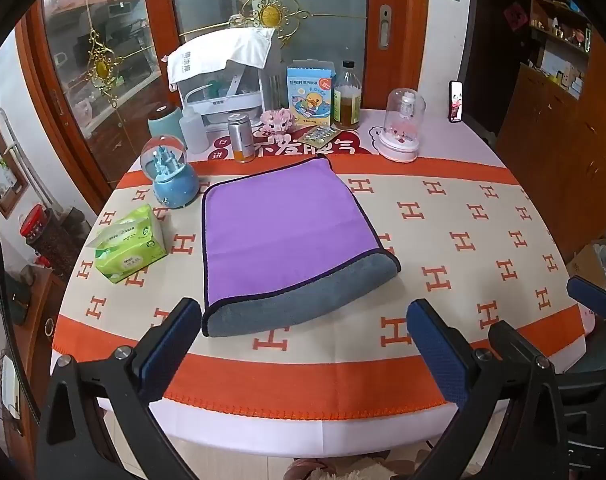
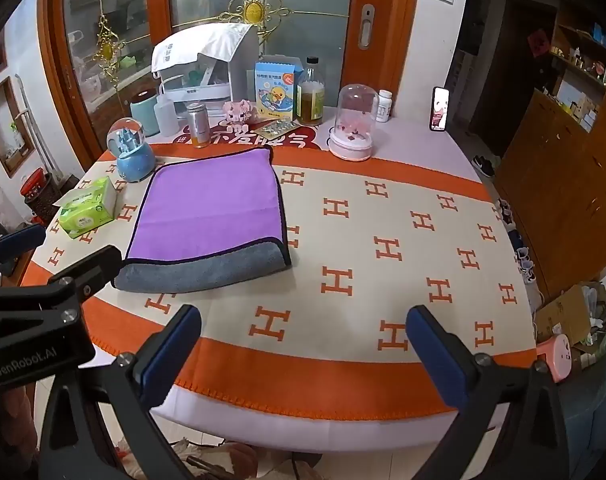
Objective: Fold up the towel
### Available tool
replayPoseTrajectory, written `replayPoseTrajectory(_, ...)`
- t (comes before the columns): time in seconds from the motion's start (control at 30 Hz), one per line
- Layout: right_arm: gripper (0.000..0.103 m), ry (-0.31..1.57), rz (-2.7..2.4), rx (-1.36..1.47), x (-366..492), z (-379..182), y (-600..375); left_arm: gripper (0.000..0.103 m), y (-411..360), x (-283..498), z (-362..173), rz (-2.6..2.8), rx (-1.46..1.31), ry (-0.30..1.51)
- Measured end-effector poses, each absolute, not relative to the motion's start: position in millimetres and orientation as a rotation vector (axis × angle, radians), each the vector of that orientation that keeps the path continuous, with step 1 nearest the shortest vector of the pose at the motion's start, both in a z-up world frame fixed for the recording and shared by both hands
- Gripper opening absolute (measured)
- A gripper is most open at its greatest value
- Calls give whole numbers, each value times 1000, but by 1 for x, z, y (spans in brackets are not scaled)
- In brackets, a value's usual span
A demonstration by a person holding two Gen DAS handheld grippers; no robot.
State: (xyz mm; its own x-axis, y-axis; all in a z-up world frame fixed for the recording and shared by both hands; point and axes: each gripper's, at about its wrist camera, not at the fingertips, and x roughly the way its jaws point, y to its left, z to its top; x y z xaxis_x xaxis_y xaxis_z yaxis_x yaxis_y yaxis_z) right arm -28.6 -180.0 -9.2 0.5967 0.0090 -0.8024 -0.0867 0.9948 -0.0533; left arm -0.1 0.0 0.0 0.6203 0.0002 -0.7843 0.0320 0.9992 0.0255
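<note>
A towel [image 1: 283, 236], purple on top and grey underneath, lies folded flat on the table; a grey strip shows along its near edge. It also shows in the right wrist view [image 2: 211, 212], left of centre. My left gripper [image 1: 303, 320] is open and empty, held above the table's front edge just short of the towel. My right gripper [image 2: 303, 328] is open and empty, over the front edge to the right of the towel. The left gripper's body shows at the left of the right wrist view [image 2: 55, 292].
The table wears an orange and cream cloth with H marks [image 1: 463, 240]. A green tissue pack [image 1: 129, 246] and a blue snow globe [image 1: 171, 172] sit left of the towel. Bottles, a duck box [image 1: 309, 94], a glass dome [image 1: 401, 126] and a phone [image 1: 455, 101] line the back.
</note>
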Motion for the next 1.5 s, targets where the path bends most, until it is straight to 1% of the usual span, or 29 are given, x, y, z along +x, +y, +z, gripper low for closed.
replayPoseTrajectory(1.5,102,957,68,-102,-16,-20,-167,102,8,3,-5,3,43,912)
